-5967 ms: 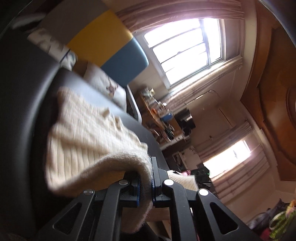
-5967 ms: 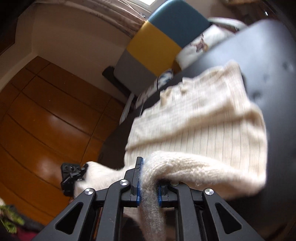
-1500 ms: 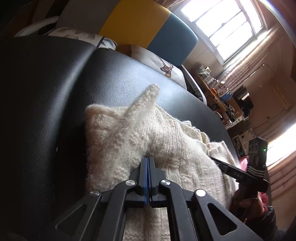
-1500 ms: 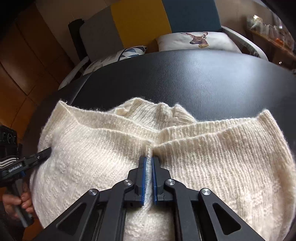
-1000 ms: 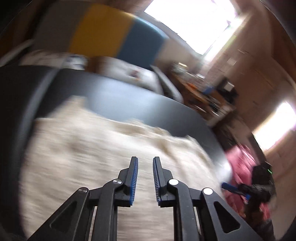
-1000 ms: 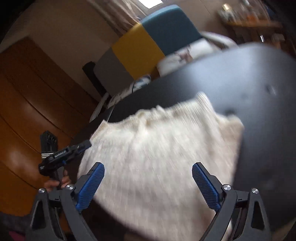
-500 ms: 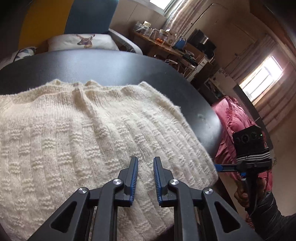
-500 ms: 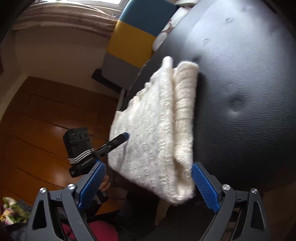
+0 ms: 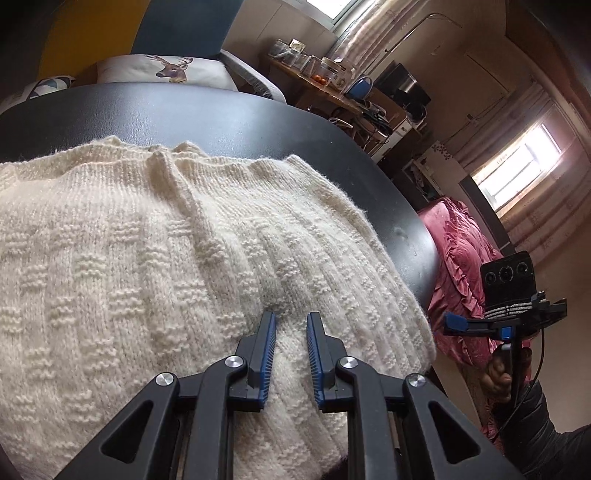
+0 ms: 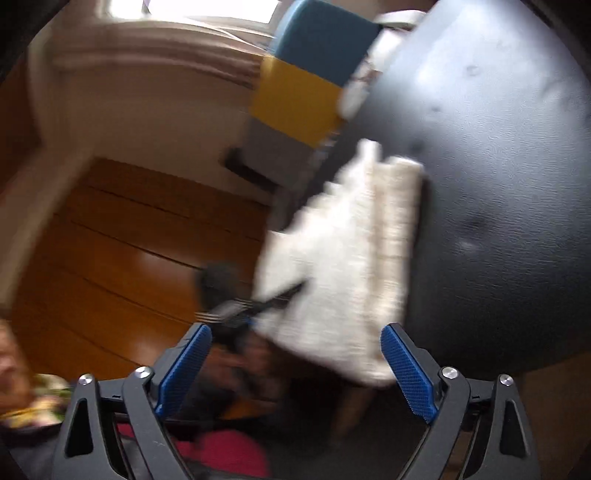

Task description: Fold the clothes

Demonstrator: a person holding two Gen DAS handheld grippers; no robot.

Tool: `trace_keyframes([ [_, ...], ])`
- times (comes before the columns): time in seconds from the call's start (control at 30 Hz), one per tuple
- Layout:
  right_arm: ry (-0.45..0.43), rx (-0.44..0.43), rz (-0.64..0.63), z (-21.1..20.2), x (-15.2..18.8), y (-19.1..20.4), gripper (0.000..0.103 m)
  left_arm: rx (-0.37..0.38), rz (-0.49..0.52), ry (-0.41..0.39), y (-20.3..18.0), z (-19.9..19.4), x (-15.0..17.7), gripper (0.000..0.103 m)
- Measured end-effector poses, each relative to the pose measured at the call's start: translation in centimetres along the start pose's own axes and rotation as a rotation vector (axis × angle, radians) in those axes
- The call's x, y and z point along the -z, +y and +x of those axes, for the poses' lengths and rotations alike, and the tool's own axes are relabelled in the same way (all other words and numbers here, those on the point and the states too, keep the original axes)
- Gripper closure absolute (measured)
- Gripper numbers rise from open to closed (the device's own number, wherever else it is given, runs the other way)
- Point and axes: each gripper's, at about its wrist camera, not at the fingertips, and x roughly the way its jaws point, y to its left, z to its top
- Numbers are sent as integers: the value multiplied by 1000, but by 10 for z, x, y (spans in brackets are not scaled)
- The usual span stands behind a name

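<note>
The folded cream knitted sweater [image 9: 177, 258] lies at the near edge of the black padded desk [image 9: 229, 122]. The left gripper [image 9: 290, 325] hovers just over it, slightly parted, gripping nothing. The right gripper [image 10: 295, 354], spread wide and empty, hangs off the desk's right.

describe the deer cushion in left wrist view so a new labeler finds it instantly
Start at the big black padded surface carrying the cream knit sweater. Look past its far edge, below the yellow-and-blue backrest. The deer cushion is white with a brown antlered deer head; the neighbouring cushion shows blue triangles.
</note>
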Motion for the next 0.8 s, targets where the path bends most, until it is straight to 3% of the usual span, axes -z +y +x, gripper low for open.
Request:
trace_keyframes([
  [0.37,89,-191,59,43,-3,-15,0,11,-25,10,3,4,-2,87],
  [0.47,208,-242,51,62,5,-14,0,15,-26,15,4,5,-2,87],
  [0.5,269,-236,34,69,9,-11,0,19,-23,20,4,6,-3,87],
  [0.6,444,-72,30,94,27,-19,0,38,-25,34,4,10,-2,88],
  [0.67,504,-29,44,102,36,-26,0,14,-17,36,2,14,0,99],
  [0.8,598,106,2,119,51,-30,1,-21,-14,42,-4,21,0,100],
])
